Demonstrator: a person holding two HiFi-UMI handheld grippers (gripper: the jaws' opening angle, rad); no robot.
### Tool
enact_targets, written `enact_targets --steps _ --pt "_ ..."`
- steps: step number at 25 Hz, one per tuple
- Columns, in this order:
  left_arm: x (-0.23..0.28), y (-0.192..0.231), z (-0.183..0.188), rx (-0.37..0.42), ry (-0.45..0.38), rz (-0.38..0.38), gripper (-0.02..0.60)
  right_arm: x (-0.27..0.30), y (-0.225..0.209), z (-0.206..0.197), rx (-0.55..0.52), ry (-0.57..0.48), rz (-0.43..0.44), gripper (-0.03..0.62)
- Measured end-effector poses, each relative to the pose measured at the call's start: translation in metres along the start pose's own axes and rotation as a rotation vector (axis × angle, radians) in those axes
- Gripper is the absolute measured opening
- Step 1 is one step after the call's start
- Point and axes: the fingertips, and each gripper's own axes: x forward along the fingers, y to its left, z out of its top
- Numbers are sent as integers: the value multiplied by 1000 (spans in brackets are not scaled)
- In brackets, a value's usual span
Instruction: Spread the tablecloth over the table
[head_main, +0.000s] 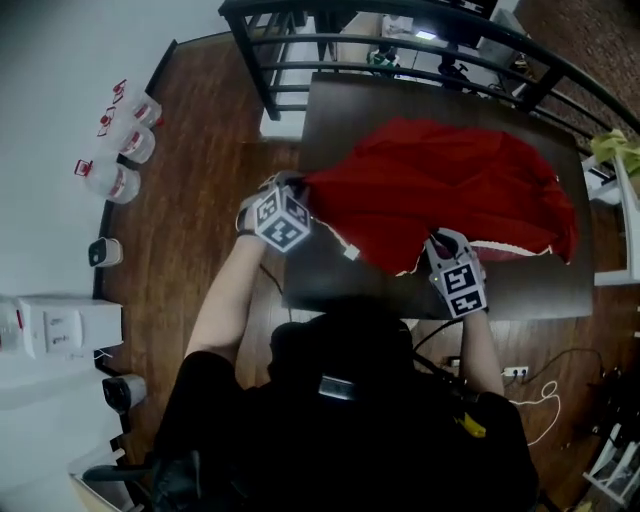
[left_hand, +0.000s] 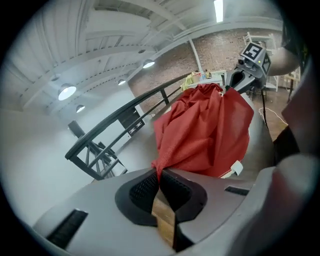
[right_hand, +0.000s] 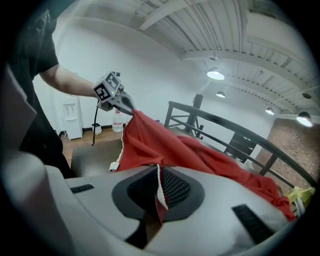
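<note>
Red tablecloth (head_main: 455, 185) sits bunched on the dark table (head_main: 545, 292). It is heaped over the middle, and its right side reaches toward the table's right edge. The near and far strips of the tabletop are bare. The near edge of the cloth is lifted off the top between the two tools.

Left gripper (left_hand: 160, 174) is pressed together on a corner of the cloth at the near-left of the heap; the fabric comes straight out of the closed jaws. Right gripper (right_hand: 159, 189) is also pinching the cloth, on the white-trimmed hem (head_main: 510, 248) further right along the near edge. The cloth sags in folds between them and is not taut.

Handling, as a judgement: thin woven fabric, light and fully limp, so it creases easily and nothing here can break. The weave looks slightly textured, so the pads should hold it. A thin edge pinch could slip if tugged hard. It is light enough to billow or fold back on itself.

Best hold is on the hem, at two corners of the same edge, so pulling apart squares it up. A mid-panel grip would only bunch it. Can't tell whether the right gripper is on a true corner or mid-hem.

A small white tag (head_main: 351, 254) hangs off the near edge between the grippers. A black railing (head_main: 400, 45) stands just beyond the far side of the table, and the far edge of the cloth could snag there.
</note>
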Motion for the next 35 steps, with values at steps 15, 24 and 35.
enact_targets --steps 15,24,35 --pt "5 92 -6 139 40 27 9 10 162 28 -4 1 289 15" --pt "2 52 -89 -130 96 -102 279 31 109 53 132 -31 156 15" --pt "-79 -89 -53 -303 -167 -360 426 72 116 81 139 -20 235 15"
